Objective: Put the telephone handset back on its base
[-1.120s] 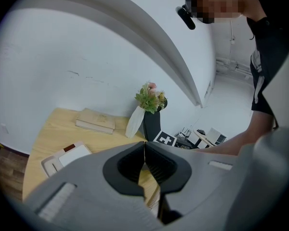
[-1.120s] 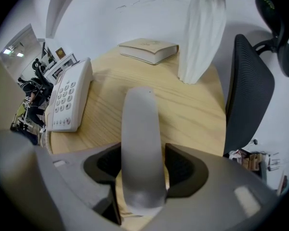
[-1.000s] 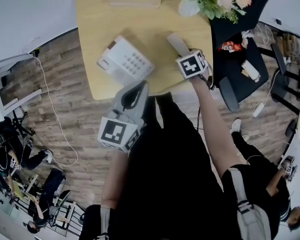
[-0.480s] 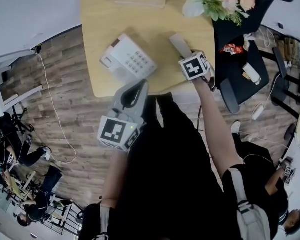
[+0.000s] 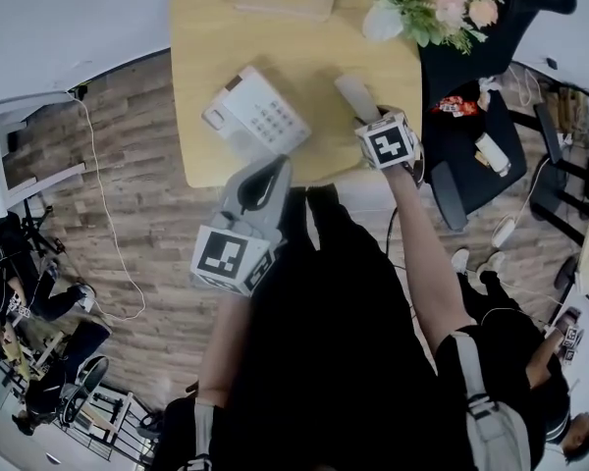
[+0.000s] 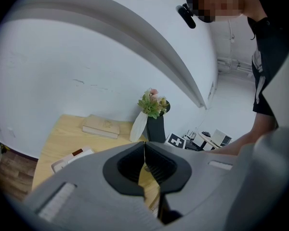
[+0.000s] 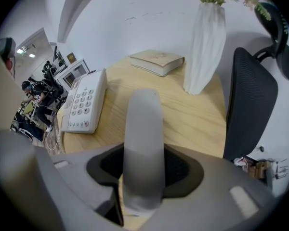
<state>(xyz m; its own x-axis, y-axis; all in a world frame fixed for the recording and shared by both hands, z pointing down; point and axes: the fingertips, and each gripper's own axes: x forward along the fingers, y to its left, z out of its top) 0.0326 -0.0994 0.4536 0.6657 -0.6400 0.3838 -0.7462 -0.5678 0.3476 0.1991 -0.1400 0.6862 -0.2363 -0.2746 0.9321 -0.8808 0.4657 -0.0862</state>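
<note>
left gripper (image 6: 144, 153): nearest the person, held over the near edge of the table (image 5: 304, 47). its jaws are pressed together and nothing is between them. it takes no part in the grip.

right gripper (image 7: 144, 177): further out and to the right, pointing steeply down at the table. its jaws are clamped on the near end of the handset (image 7: 143, 129), one pad on each long side. the rest of the handset runs forward from the jaws, across the tabletop.

lift status: the handset looks to be at or just above the wood, but the views do not settle whether it has left the surface.

base (image 7: 84, 107): on the table, left of the handset and well apart from it, keypad up, with no handset on it.

book (image 7: 156, 61) and vase (image 7: 206, 47): at the far edge, clear of the likely path.

progress: the grasp is made. lifting, carrying the handset left to the base, aligning it and seating it remain to be done.
</note>
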